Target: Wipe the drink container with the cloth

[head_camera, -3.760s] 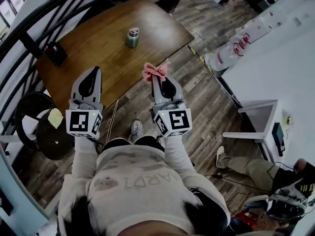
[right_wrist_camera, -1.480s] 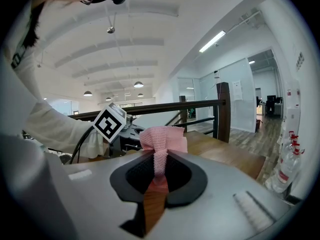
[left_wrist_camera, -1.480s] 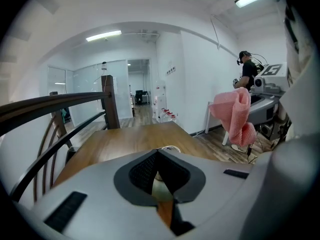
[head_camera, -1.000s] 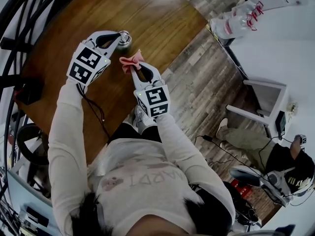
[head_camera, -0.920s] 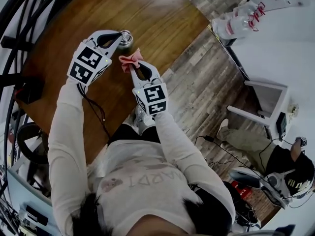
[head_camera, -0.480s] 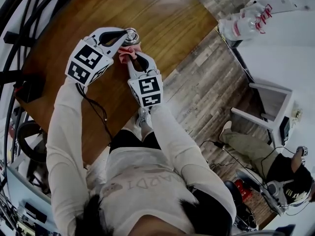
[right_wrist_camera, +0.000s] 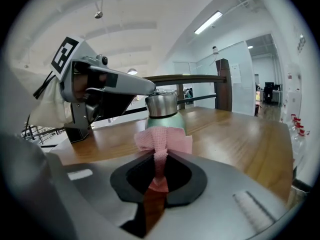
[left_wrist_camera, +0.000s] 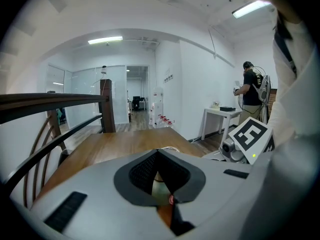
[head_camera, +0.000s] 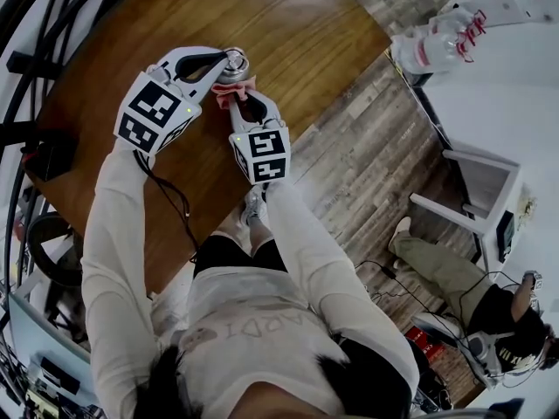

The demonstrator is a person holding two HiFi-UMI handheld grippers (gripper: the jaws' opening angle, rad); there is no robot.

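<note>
The right gripper (right_wrist_camera: 159, 157) was found clamped on a bunched pink cloth (right_wrist_camera: 163, 140) held at the green drink bottle (right_wrist_camera: 165, 123), which stood on the wooden table (head_camera: 293, 24). The left gripper (head_camera: 229, 58), jaws together, bore on its steel cap (right_wrist_camera: 161, 104), apparently to steady it.

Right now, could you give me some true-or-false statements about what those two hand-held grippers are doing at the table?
1. The right gripper is clamped on a pink cloth. True.
2. The cloth lies flat on the table, far from the bottle. False: it is held up against the side of the green bottle.
3. The bottle is open, with its cap off. False: a steel cap sits on it.
4. The left gripper has its tip at the bottle's cap. True.
5. The bottle stands on a white table. False: the table is brown wood.
</note>
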